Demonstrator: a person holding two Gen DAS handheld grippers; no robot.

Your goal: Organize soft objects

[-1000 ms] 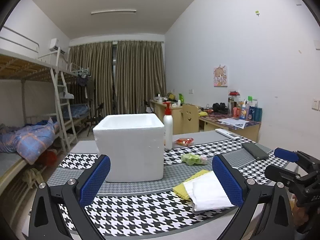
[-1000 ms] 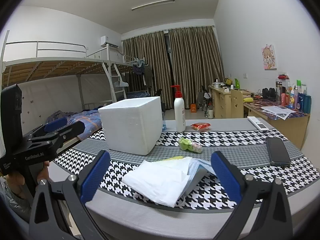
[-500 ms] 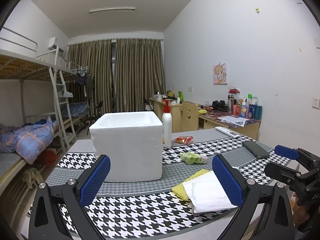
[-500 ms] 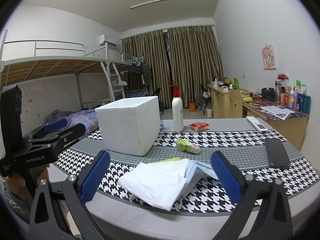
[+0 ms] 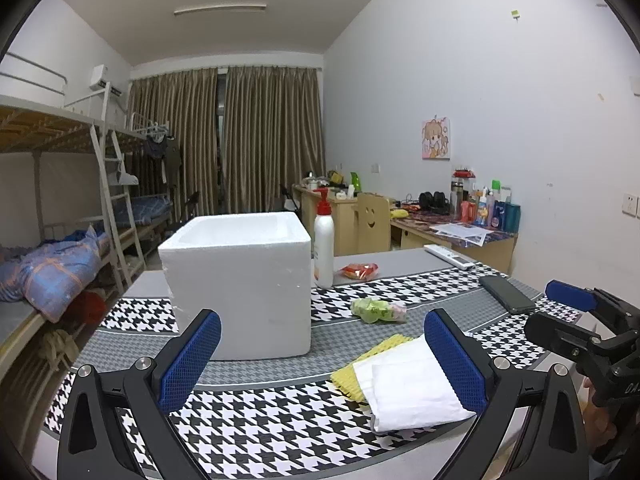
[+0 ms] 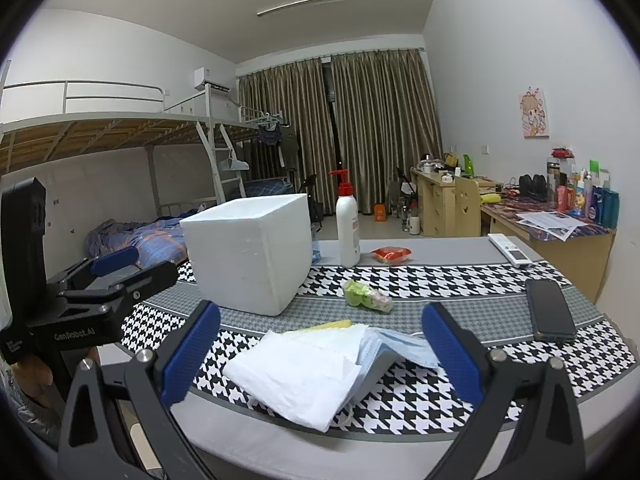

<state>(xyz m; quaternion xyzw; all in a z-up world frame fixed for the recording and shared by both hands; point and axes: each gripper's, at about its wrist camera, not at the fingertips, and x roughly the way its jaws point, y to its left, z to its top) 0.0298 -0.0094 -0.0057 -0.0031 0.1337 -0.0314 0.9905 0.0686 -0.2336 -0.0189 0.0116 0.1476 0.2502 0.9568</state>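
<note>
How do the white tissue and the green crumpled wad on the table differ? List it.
The white tissue lies flat and folded near the table's front edge, on top of a blue mask; the green wad is crumpled and lies alone farther back. The tissue looks much larger. Neither is held by a claw.

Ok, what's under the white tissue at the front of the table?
Under the white tissue lie a blue face mask and a yellow cloth, each poking out at an edge. How far they extend underneath, or whether anything else is there, is covered.
</note>
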